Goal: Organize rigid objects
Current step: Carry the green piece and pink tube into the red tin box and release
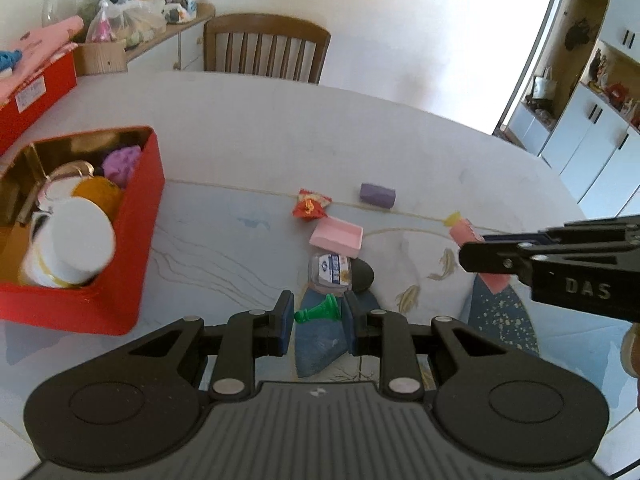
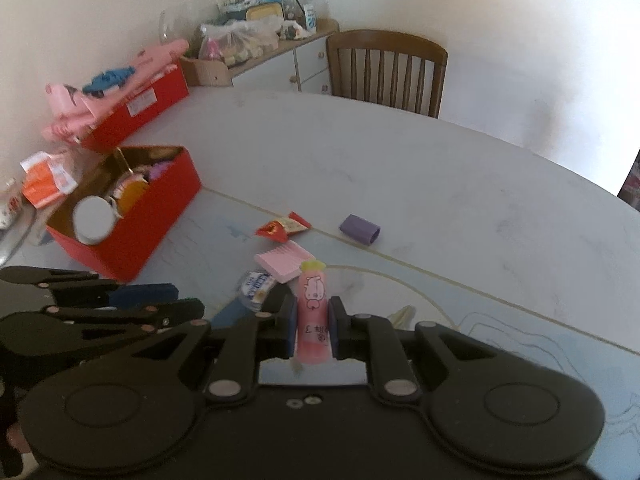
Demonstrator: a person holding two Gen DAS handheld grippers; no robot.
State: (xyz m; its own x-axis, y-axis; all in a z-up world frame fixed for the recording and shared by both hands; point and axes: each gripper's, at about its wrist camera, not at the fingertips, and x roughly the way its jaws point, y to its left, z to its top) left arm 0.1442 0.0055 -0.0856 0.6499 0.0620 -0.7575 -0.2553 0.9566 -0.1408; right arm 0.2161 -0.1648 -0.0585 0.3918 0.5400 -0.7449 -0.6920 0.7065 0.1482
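The open red tin, far left on the table, already holds a white cup and other pieces, so both grippers look set to carry their loads there; judged from this, the carry should stay level and clear the near wall before release. The left gripper has its 2 jaws partly closed around a green chess pawn, which lies tilted between the pads, so a firmer squeeze seems wise. Right of it, the right gripper grips a pink tube with a yellow cap and a pig drawing, upright, jaws pressed on both sides. Loose items wait farther off: a pink tray and purple sleeve.
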